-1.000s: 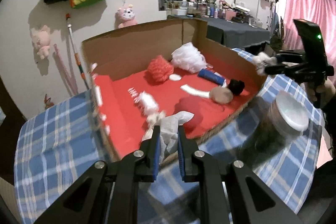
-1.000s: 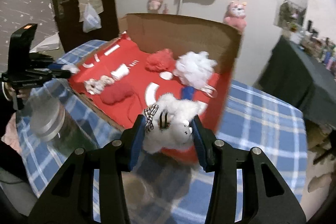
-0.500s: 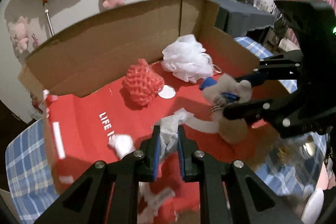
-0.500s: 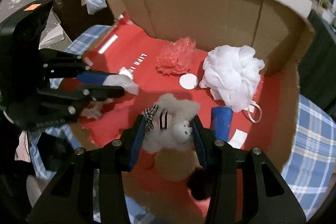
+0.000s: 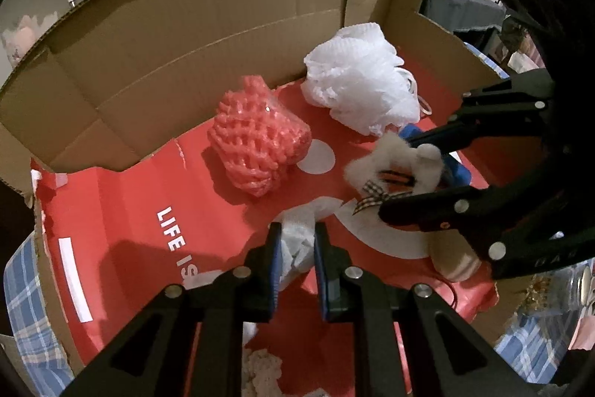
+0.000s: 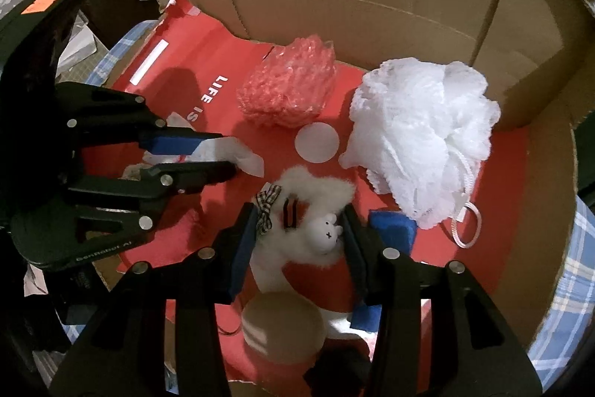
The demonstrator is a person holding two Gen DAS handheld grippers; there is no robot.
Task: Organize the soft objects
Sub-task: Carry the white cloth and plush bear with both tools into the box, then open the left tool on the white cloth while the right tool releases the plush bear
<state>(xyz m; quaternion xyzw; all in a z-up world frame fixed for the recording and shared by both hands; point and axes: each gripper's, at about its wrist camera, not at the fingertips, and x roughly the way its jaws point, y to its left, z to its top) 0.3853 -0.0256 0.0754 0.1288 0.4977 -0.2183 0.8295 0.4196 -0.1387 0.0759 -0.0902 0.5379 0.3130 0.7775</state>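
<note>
- Left wrist view: the left tool (image 5: 295, 244) pinches a crumpled white tissue (image 5: 297, 240) over the red floor of the cardboard box (image 5: 193, 36)
- Ahead of it lie a pink foam net (image 5: 258, 140) and a white bath pouf (image 5: 359, 80)
- The right tool (image 6: 299, 229) clamps a white plush bunny (image 6: 308, 226) above the box floor; a blue sponge (image 6: 392, 229) lies just right of it

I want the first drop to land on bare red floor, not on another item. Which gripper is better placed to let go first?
Probably the left gripper: its crumpled white plastic hangs over open red box floor. The right gripper holds the white plush toy above a tan round pad, beside the blue sponge.
</note>
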